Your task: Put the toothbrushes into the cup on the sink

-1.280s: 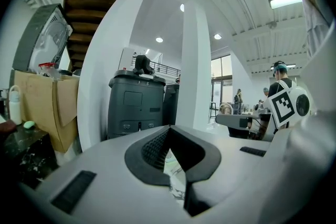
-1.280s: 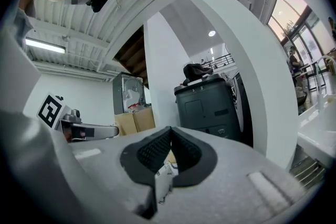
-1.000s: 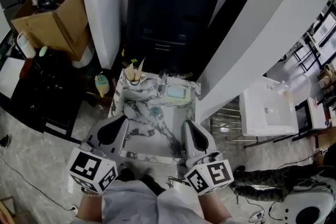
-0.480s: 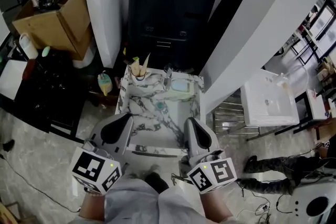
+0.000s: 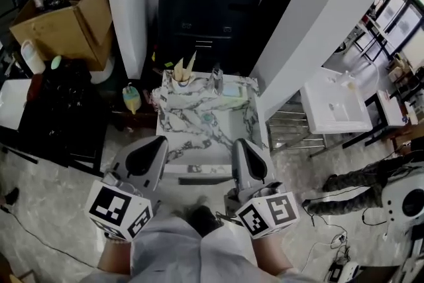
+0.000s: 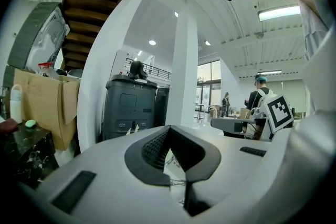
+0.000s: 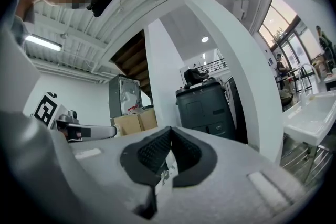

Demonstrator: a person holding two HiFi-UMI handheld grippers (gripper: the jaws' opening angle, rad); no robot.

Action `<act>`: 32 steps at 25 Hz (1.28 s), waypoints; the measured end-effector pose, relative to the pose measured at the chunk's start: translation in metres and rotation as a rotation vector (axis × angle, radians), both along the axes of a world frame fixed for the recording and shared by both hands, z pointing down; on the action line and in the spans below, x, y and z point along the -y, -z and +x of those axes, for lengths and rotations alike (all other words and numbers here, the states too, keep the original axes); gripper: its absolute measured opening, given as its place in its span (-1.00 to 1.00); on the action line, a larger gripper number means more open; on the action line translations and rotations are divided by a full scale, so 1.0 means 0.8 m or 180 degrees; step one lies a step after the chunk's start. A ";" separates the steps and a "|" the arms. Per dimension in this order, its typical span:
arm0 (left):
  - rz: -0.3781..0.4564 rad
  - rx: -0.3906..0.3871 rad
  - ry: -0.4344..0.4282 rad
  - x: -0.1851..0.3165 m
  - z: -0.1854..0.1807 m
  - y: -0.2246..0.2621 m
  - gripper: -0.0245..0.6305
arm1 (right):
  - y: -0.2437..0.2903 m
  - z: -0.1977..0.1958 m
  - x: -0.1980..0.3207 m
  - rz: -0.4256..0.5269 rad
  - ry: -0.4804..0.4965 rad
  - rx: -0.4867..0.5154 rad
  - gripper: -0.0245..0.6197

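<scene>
1. White pillar [image 5: 311,16] and black cabinet [image 5: 212,3] rise behind the marble-patterned sink [image 5: 162,126]; a cardboard box [image 5: 66,16] sits off to the left.
2. On the sink's far left corner stands the cup [image 5: 181,81]; the toothbrushes [image 5: 187,65] stand in it, tips poking above the rim.
3. My left gripper [image 5: 151,150] hovers by the sink's near left corner; its fingers [image 6: 152,147] are pressed together with nothing between them.
4. My right gripper [image 5: 243,154] hovers by the near right corner; its fingers [image 7: 152,152] are likewise pressed together and empty; both grippers are well apart from the cup.
</scene>
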State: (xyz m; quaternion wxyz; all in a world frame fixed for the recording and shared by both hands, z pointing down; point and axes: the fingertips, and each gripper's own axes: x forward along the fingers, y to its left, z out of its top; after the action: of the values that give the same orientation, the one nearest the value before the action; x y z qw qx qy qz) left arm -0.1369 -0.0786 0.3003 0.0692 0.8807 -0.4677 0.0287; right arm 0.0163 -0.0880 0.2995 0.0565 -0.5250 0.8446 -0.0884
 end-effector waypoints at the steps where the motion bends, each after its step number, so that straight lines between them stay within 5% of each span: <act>1: 0.0000 -0.0013 -0.0040 -0.005 -0.002 -0.001 -0.91 | 0.000 -0.004 -0.008 0.0005 -0.0028 -0.0004 -0.93; 16: -0.0010 -0.0106 -0.0424 -0.051 -0.008 0.002 -0.91 | 0.007 -0.035 -0.071 0.0013 -0.0267 -0.0052 -0.93; 32: 0.0068 -0.0116 -0.0228 -0.054 0.020 0.018 -0.91 | 0.028 -0.013 -0.069 0.0133 0.0018 -0.0117 -0.93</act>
State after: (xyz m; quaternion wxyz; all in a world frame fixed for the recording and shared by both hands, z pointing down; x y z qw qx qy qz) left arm -0.1206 -0.0351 0.2855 0.0673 0.8979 -0.4348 0.0101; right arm 0.0062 -0.0329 0.2771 0.0517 -0.5229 0.8486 -0.0611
